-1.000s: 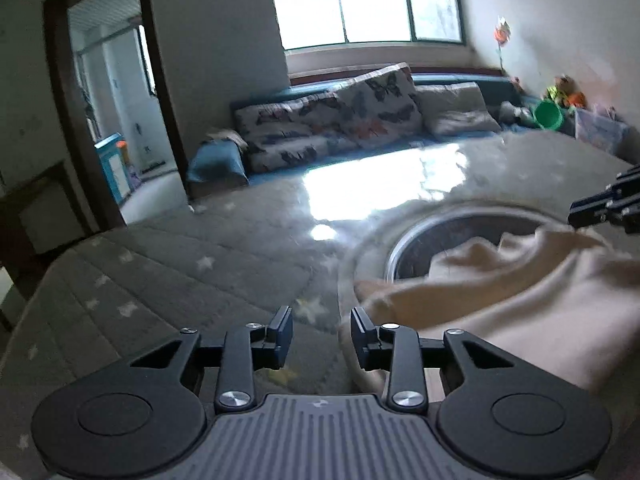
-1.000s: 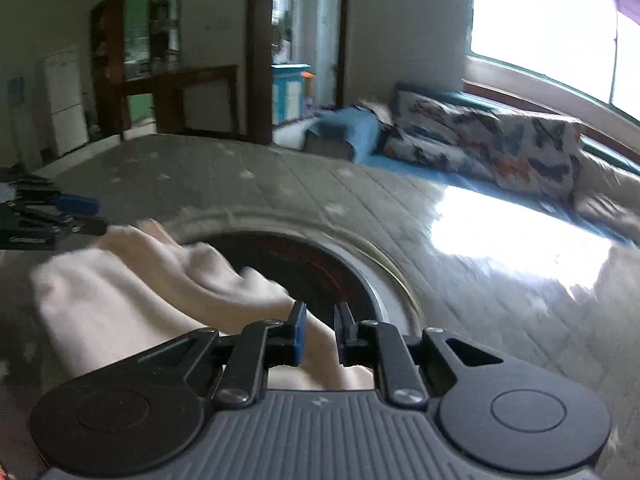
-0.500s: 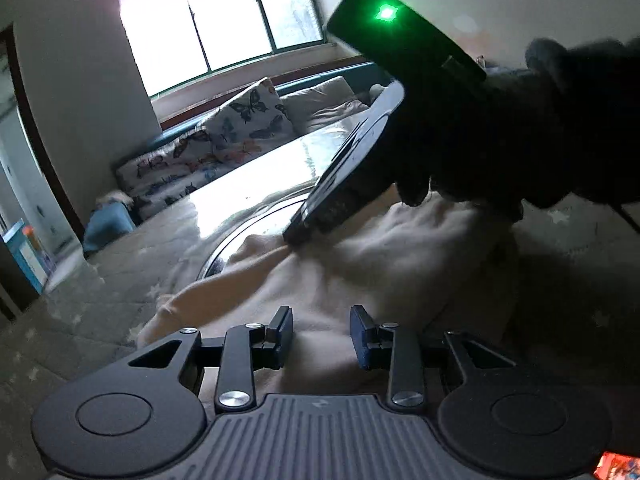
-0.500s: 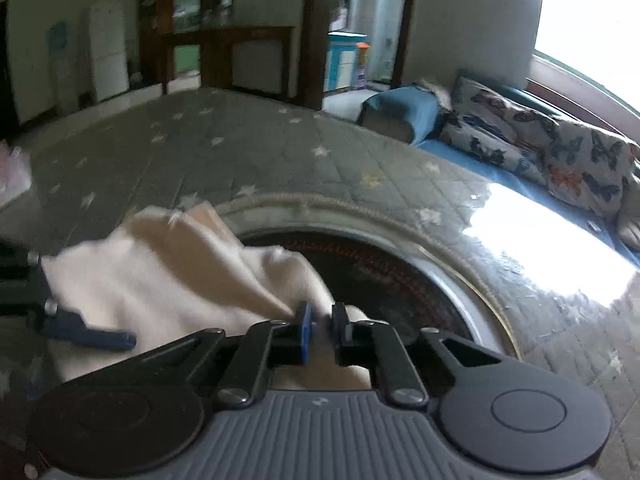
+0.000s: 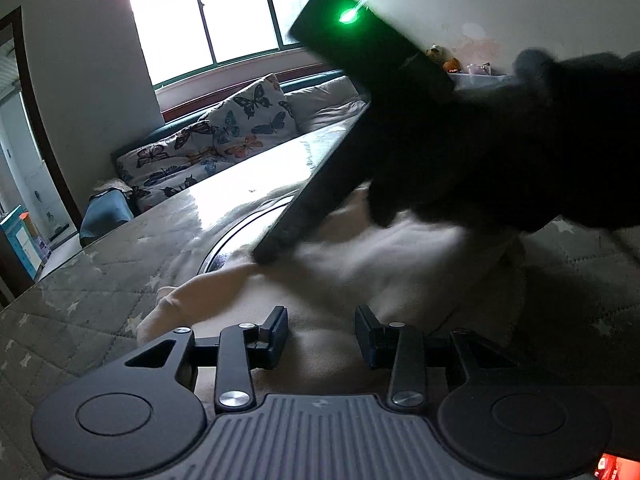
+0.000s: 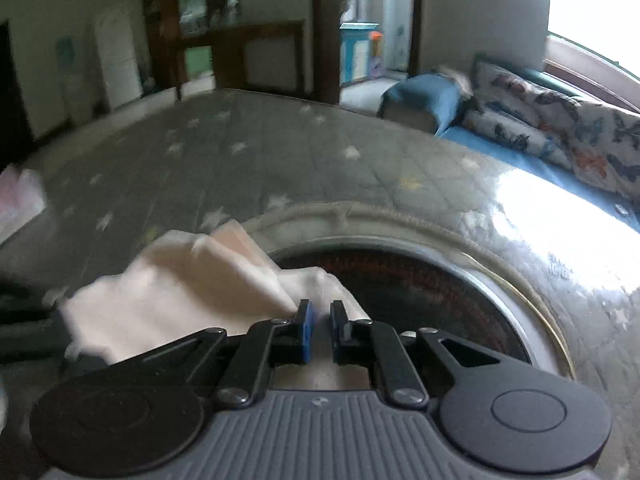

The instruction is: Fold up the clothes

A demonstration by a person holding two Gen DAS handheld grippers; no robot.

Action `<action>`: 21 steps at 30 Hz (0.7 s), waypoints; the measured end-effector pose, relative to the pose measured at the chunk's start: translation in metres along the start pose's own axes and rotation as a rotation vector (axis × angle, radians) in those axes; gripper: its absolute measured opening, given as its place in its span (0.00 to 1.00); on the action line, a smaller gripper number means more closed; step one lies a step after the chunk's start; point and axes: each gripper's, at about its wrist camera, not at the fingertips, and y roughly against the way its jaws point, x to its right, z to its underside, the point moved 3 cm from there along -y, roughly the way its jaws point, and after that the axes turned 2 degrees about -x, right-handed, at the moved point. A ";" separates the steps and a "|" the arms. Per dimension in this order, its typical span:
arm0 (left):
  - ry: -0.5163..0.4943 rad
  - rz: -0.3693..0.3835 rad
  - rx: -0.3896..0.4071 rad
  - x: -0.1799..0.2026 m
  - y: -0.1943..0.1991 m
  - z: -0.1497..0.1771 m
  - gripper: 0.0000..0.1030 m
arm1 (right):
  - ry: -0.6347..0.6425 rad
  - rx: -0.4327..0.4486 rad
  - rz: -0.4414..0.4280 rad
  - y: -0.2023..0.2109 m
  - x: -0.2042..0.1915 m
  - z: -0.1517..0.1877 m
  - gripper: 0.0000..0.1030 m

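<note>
A cream garment lies crumpled on the grey star-patterned table cover, partly over a round metal-rimmed recess. My left gripper hovers just over its near edge; its jaws are opening, the cloth lies beneath them and nothing is pinched. In the right wrist view the cream garment rises in a ridge up to my right gripper, which is shut on a fold of it. The left wrist view shows that right gripper's black body, held by a dark-gloved hand, with its tip down on the cloth.
The round recess has a shiny metal rim and a dark reddish floor. The quilted table cover stretches left and far. A sofa with butterfly cushions stands under the window. Something pink lies at the table's left edge.
The left wrist view has swung right from open table onto the garment and the gloved hand. The right gripper has moved across the recess, still pinching the cloth. The left jaws stand slightly wider.
</note>
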 end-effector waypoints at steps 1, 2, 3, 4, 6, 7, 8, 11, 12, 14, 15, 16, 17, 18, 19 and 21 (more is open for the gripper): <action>0.004 0.002 0.000 0.000 0.000 0.001 0.39 | -0.023 0.000 0.015 -0.004 0.004 -0.003 0.10; 0.008 0.004 0.001 0.000 0.001 0.001 0.39 | -0.054 -0.001 0.031 -0.006 0.009 -0.006 0.10; 0.016 0.009 0.000 -0.002 0.000 0.001 0.39 | -0.084 -0.001 0.047 -0.008 0.014 -0.010 0.10; 0.025 0.013 -0.002 -0.003 0.000 0.001 0.40 | -0.100 0.004 0.053 -0.006 0.018 -0.011 0.10; 0.036 0.018 -0.004 -0.006 0.001 0.000 0.42 | -0.107 0.024 0.045 0.007 0.023 -0.011 0.10; 0.041 0.022 -0.005 -0.007 0.002 0.000 0.42 | -0.110 0.031 0.039 0.016 0.026 -0.010 0.12; 0.053 0.030 -0.001 -0.011 0.004 -0.002 0.42 | -0.110 0.037 0.033 0.026 0.028 -0.007 0.13; 0.094 0.031 0.023 -0.026 0.007 -0.011 0.44 | -0.074 0.051 0.036 0.051 0.027 0.008 0.13; 0.108 0.022 0.033 -0.032 0.006 -0.015 0.44 | -0.064 0.050 0.038 0.055 0.025 0.013 0.13; 0.151 0.010 0.028 -0.047 -0.003 -0.023 0.44 | -0.050 0.040 0.040 0.057 0.022 0.023 0.13; 0.179 0.009 0.021 -0.055 -0.009 -0.026 0.44 | -0.046 0.032 0.048 0.053 0.021 0.027 0.13; 0.211 0.004 0.009 -0.063 -0.015 -0.029 0.44 | -0.055 0.025 0.055 0.049 0.023 0.029 0.13; 0.243 -0.010 -0.008 -0.072 -0.024 -0.031 0.44 | -0.074 0.020 0.062 0.045 0.026 0.031 0.13; 0.268 -0.021 -0.025 -0.080 -0.031 -0.031 0.44 | -0.093 0.015 0.069 0.041 0.030 0.033 0.13; 0.303 -0.026 -0.046 -0.087 -0.038 -0.030 0.42 | -0.111 0.016 0.074 0.039 0.033 0.034 0.12; 0.367 -0.036 -0.082 -0.102 -0.050 -0.026 0.40 | -0.155 0.029 0.078 0.039 0.042 0.036 0.12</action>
